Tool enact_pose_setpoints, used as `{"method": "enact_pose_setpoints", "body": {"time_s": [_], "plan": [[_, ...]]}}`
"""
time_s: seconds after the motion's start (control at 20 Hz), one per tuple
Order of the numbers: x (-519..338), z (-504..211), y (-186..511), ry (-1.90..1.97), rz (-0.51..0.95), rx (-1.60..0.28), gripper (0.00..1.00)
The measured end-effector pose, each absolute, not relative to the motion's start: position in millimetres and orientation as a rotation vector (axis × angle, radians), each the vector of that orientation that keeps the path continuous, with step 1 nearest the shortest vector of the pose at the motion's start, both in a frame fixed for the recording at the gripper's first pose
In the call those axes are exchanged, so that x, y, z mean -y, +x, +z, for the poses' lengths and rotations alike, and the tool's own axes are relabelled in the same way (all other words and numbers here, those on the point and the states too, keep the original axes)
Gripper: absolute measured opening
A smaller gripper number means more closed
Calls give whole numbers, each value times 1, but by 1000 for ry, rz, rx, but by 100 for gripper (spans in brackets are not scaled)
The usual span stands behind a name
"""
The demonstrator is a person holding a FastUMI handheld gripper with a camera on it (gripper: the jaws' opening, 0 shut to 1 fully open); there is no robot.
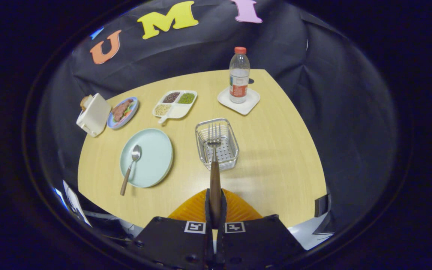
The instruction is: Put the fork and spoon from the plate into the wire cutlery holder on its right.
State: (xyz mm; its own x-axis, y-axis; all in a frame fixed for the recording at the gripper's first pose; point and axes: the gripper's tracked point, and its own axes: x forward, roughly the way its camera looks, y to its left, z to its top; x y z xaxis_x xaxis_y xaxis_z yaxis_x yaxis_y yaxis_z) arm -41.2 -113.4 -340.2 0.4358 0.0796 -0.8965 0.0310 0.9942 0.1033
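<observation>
My gripper [215, 204] is shut on the wooden handle of the fork [214, 157], which points straight ahead. Its metal tines hang over the wire cutlery holder [230, 157], well above the table. The holder is a small rectangular basket with a perforated floor, standing on the wooden table just ahead of my fingers. To its left sits the pale green plate [152, 165]. A spoon [131, 167] with a wooden handle lies on the plate's left side, its bowl pointing away and its handle sticking out over the near rim.
Beyond the holder a water bottle [239, 75] stands on a white coaster [248, 105]. A divided tray of beans [174, 104], a blue plate of food [122, 112] and a white toaster [94, 114] sit at the far left. The table edge [133, 221] runs just below my fingers.
</observation>
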Motion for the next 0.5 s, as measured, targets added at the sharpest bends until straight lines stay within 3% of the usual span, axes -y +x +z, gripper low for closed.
{"method": "enact_pose_setpoints", "body": {"time_s": [0.5], "plan": [[117, -332, -19, 19, 6, -1136, 12]]}}
